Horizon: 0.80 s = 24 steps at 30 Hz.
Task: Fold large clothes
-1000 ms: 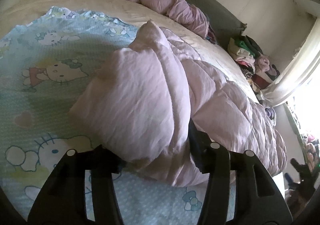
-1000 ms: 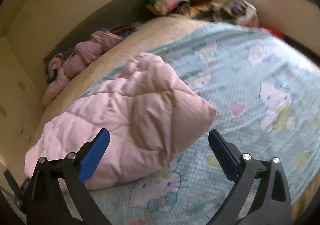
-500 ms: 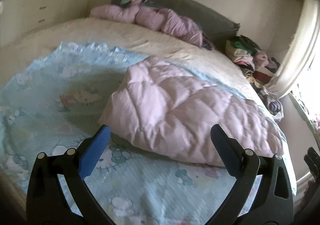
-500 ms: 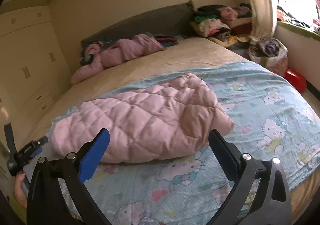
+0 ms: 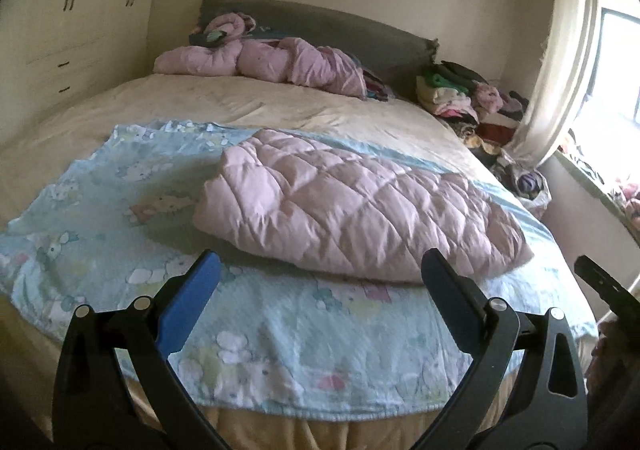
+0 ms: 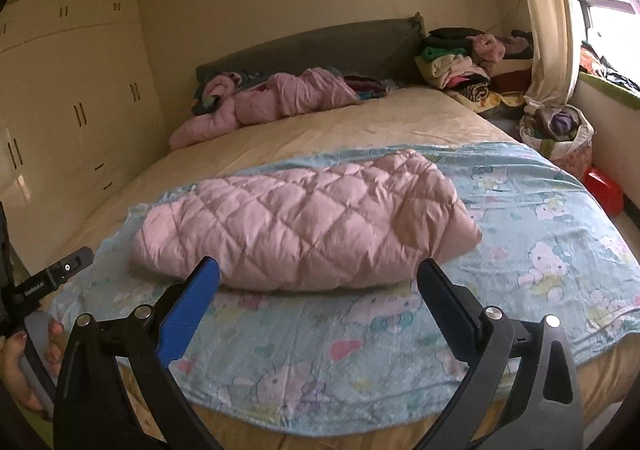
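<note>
A pink quilted coat (image 5: 352,205) lies folded into a thick bundle on a light blue cartoon-print blanket (image 5: 280,342) on the bed; it also shows in the right wrist view (image 6: 304,221). My left gripper (image 5: 318,278) is open and empty, held back from the bed's near edge. My right gripper (image 6: 318,282) is open and empty, also back from the bundle. The blanket also shows in the right wrist view (image 6: 540,230).
A second pink quilted garment (image 5: 272,61) lies crumpled by the grey headboard (image 6: 320,45). Piled clothes (image 5: 464,97) sit at the bed's far right corner. A bag (image 6: 560,133) stands beside the bed under the window. Wardrobe doors (image 6: 72,121) line the left wall.
My left gripper has let go of the pink coat, which now lies folded on the blanket. Both grippers have pulled back and up from the bed.
</note>
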### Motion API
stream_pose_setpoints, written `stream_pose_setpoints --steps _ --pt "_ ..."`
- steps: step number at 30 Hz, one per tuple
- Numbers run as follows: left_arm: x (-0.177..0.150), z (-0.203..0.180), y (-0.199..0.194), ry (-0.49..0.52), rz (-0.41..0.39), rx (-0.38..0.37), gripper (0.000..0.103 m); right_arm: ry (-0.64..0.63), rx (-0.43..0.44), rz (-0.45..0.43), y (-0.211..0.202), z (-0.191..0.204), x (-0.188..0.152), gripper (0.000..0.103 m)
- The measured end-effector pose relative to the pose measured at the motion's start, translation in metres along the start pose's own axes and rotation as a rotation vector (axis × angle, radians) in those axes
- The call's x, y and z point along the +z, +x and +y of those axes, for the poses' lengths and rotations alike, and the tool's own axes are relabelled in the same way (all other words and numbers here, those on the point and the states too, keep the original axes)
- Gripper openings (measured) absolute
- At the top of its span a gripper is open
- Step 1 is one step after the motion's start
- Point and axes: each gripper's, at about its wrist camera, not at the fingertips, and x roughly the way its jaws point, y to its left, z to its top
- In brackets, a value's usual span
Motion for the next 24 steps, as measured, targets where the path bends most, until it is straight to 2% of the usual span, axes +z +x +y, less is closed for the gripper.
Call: stream_pose_setpoints --steps 3,6,15,24 --pt "-0.012 -0.010 -0.007 0.028 0.009 0.010 0.094 -0.009 -0.002 0.010 -0.005 0.002 -0.008 0.099" --pt "-0.022 -0.020 -0.010 0.063 0.015 0.057 0.094 -0.008 -0.010 0.033 -0.009 0.001 -0.017 0.099" --pt "-0.044 -0.029 -0.015 0.079 0.072 0.056 0.094 0.024 -0.036 0.088 -0.018 -0.010 -0.049 0.099" --pt "-0.049 -0.031 -0.016 0.074 0.089 0.054 0.094 0.058 -0.028 0.109 -0.018 -0.019 -0.058 0.099"
